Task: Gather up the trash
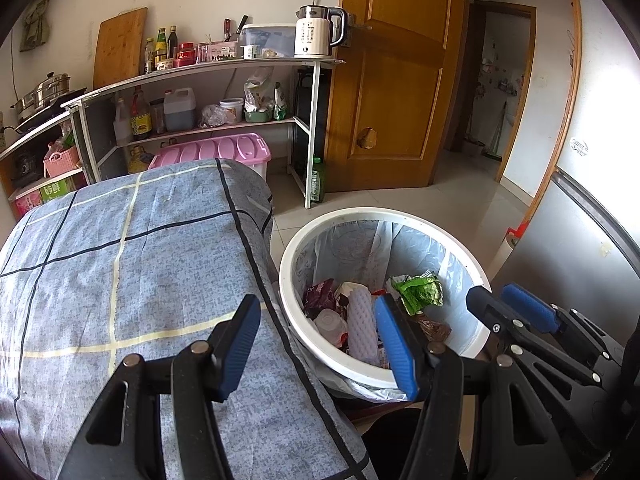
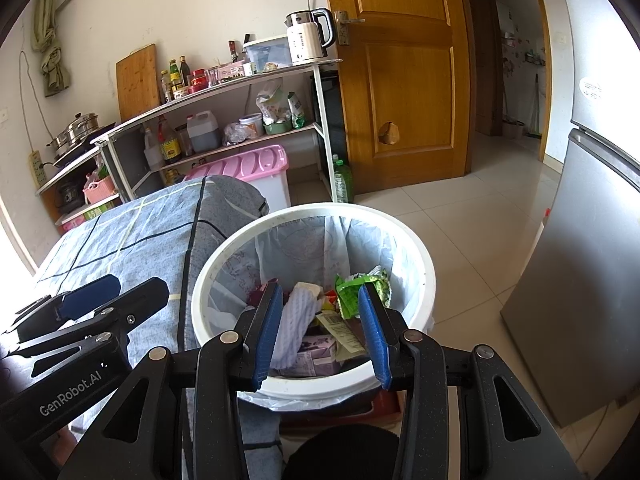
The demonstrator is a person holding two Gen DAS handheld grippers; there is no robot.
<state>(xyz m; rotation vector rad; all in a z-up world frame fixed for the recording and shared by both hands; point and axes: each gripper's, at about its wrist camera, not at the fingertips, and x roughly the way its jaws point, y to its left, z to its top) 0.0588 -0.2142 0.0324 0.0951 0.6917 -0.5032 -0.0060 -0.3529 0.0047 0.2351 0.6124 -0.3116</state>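
A white round bin (image 1: pixel 288 264) with a plastic liner stands on the floor beside the table; it also shows in the right wrist view (image 2: pixel 200 292). Inside lie a green wrapper (image 1: pixel 418 290), a white ribbed piece (image 1: pixel 360 320), a clear cup (image 1: pixel 330 322) and other wrappers. The green wrapper (image 2: pixel 352 292) and the white ribbed piece (image 2: pixel 296 316) show in the right wrist view too. My left gripper (image 1: pixel 320 344) is open and empty, over the table edge and the bin's left rim. My right gripper (image 2: pixel 320 332) is open and empty, above the bin's near rim.
A table under a blue-grey checked cloth (image 1: pixel 120 260) fills the left. Behind it stand shelves (image 1: pixel 200 128) with bottles, a kettle (image 1: pixel 316 32) and a pink box (image 1: pixel 224 152). A wooden door (image 1: pixel 392 80) is behind the bin. A grey fridge (image 2: pixel 580 280) stands at the right.
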